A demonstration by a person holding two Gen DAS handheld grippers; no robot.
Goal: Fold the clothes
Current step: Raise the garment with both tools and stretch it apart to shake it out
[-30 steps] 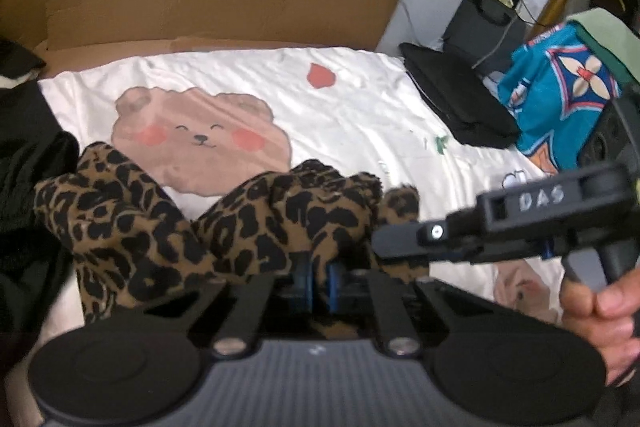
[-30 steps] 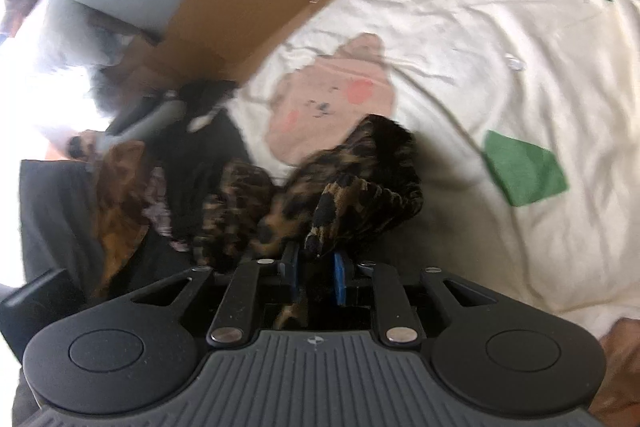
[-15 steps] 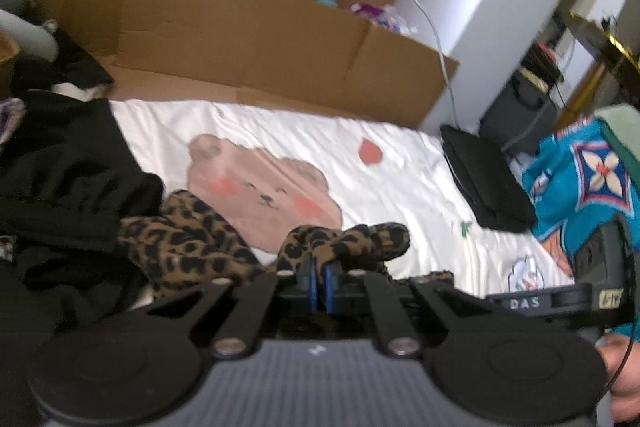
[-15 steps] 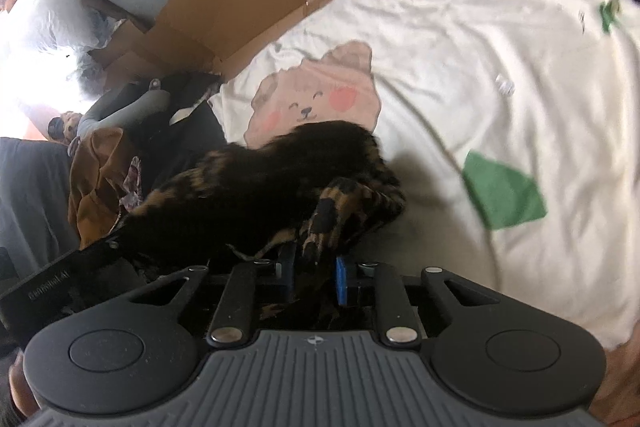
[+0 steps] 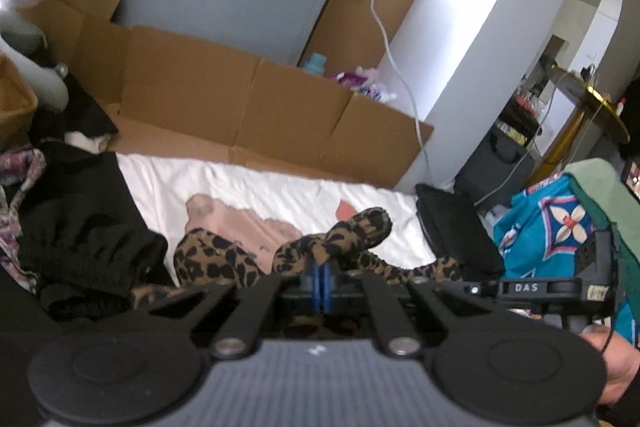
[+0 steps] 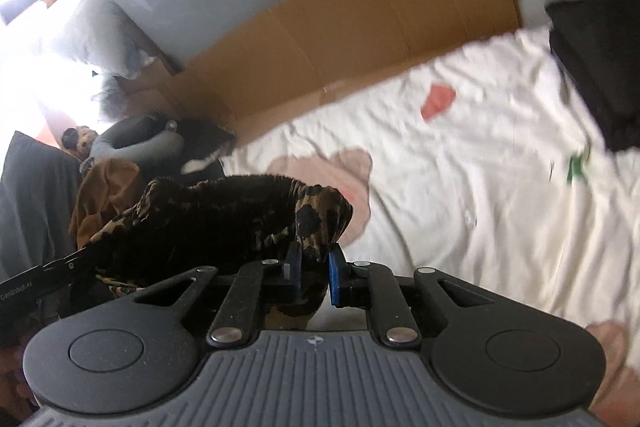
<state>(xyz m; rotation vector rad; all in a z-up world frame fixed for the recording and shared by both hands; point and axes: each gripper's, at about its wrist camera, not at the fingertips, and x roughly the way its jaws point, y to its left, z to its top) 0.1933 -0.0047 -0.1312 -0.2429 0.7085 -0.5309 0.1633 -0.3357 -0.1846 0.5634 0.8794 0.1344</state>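
A leopard-print garment (image 5: 340, 241) hangs between my two grippers above a white bed sheet (image 5: 280, 195) with a pink bear print. My left gripper (image 5: 322, 277) is shut on one edge of it. My right gripper (image 6: 314, 267) is shut on another edge, and the cloth (image 6: 240, 215) stretches to the left from it, dark in shadow. The right gripper also shows in the left wrist view (image 5: 472, 289) at the right, held by a hand. Most of the garment's lower part is hidden behind the gripper bodies.
A pile of black and patterned clothes (image 5: 72, 239) lies at the left of the bed. A cardboard wall (image 5: 260, 107) stands along the far edge. A folded black item (image 5: 452, 227) and a teal patterned cloth (image 5: 552, 227) lie at the right.
Both grippers have risen with the leopard garment, lifting it off the sheet. The views now tilt up and show more of the room behind the bed.
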